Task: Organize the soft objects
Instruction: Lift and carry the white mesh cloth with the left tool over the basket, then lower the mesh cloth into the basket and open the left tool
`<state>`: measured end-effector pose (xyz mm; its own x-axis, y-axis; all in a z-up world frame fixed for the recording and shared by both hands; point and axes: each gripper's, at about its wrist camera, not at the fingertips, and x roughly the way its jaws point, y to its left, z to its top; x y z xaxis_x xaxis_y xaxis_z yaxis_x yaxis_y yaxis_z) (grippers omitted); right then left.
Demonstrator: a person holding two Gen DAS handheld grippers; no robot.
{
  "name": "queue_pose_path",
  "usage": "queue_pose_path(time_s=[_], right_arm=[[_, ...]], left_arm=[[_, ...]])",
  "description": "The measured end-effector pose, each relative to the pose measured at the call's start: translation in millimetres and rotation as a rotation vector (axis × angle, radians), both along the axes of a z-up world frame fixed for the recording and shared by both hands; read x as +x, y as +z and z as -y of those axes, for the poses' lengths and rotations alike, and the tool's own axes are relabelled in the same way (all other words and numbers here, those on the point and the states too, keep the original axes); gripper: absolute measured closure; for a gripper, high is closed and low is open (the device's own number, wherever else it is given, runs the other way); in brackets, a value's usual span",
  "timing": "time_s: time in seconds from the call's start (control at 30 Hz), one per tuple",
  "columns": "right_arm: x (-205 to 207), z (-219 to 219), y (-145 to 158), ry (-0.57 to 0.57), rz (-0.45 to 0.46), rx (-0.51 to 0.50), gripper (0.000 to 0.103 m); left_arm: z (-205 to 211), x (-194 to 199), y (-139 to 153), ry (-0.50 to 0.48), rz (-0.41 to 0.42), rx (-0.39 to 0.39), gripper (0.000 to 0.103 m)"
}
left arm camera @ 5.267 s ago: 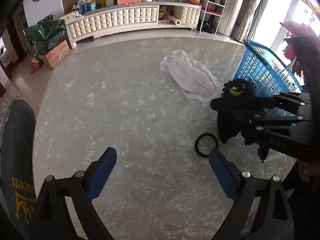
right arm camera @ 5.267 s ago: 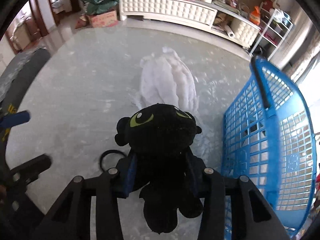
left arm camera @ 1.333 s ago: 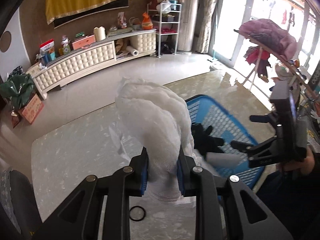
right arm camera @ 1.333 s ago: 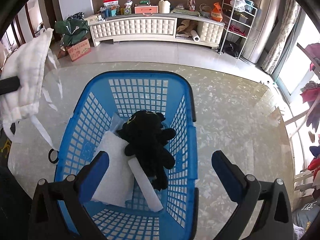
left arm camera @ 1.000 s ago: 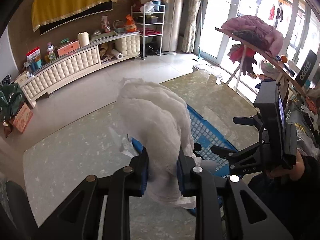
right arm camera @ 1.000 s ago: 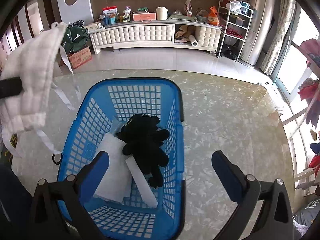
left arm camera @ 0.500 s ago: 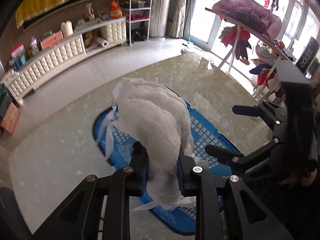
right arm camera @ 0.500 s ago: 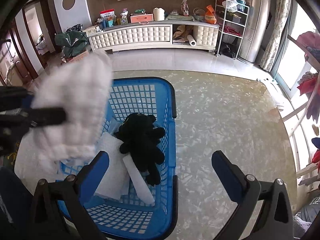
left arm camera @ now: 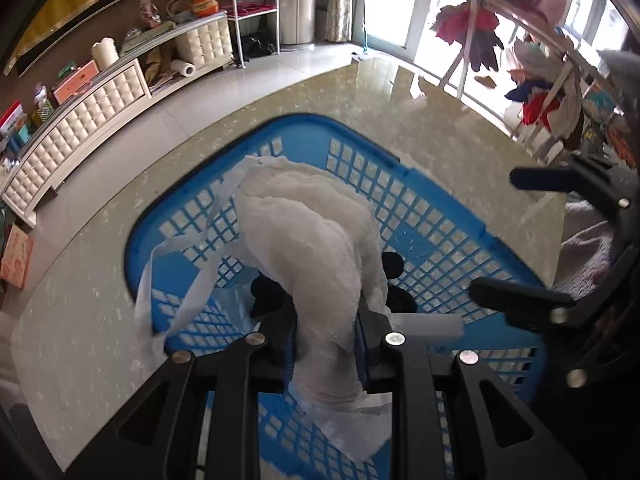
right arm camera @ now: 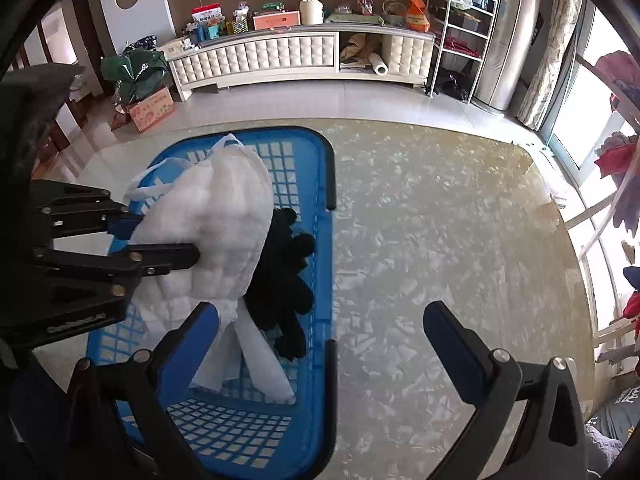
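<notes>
The left hand-held gripper (left arm camera: 325, 340) is clenched on a white quilted cloth bundle with loose fabric straps (left arm camera: 308, 264), its blue pads pinching the narrow lower part of the bundle while the bulk of it bulges up above the jaws. The bundle hangs over the open top of a blue plastic lattice laundry basket (left arm camera: 420, 208) that stands on the pale marbled counter (left arm camera: 400, 92); one strap trails down across the basket's near-left rim. In the right wrist view the same bundle (right arm camera: 224, 220) sits over the left half of the basket (right arm camera: 320, 240), with the left hand-held gripper (right arm camera: 168, 236) reaching in from the left side. Inside the basket lies a black plush toy (right arm camera: 288, 276), partly covered by the bundle, on top of a flat white fabric piece (right arm camera: 260, 364) that rests on the basket floor. The right hand-held gripper (right arm camera: 320, 340) is released, its blue pads spread wide with nothing between them, one pad above the basket and the other above bare counter to the basket's right.
</notes>
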<state>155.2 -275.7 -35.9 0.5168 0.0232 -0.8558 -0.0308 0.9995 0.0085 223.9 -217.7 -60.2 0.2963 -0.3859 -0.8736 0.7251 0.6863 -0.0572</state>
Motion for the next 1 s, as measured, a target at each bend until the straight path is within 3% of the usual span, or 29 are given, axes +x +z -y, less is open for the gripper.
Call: queue_pose_path(time_s=[0.4, 0.57, 0.63, 0.73, 0.97, 1.0], right_arm=[[1.1, 2.8, 2.8, -0.011, -0.016, 0.009, 0.000], [1.2, 4.4, 2.9, -0.015, -0.015, 0.011, 0.000], [0.8, 5.3, 3.6, -0.018, -0.013, 0.016, 0.000], [-0.3, 6.1, 6.5, -0.019, -0.004, 0.023, 0.000], [-5.4, 7.7, 10.9, -0.018, 0.019, 0.032, 0.000], [-6.9, 7.4, 12.4, -0.017, 0.028, 0.035, 0.000]], left_arm=[[7.4, 14.9, -28.0, 0.002, -0.016, 0.064, 0.081], [9.5, 15.6, -27.3, -0.003, 0.004, 0.085, 0.066], [11.0, 17.6, -26.0, -0.006, 0.013, 0.091, 0.055], [11.0, 14.6, -21.9, -0.008, 0.019, 0.088, 0.053], [-4.8, 4.3, 7.8, 0.022, 0.067, 0.067, 0.033], [-7.8, 3.0, 11.2, 0.026, 0.069, 0.060, 0.026]])
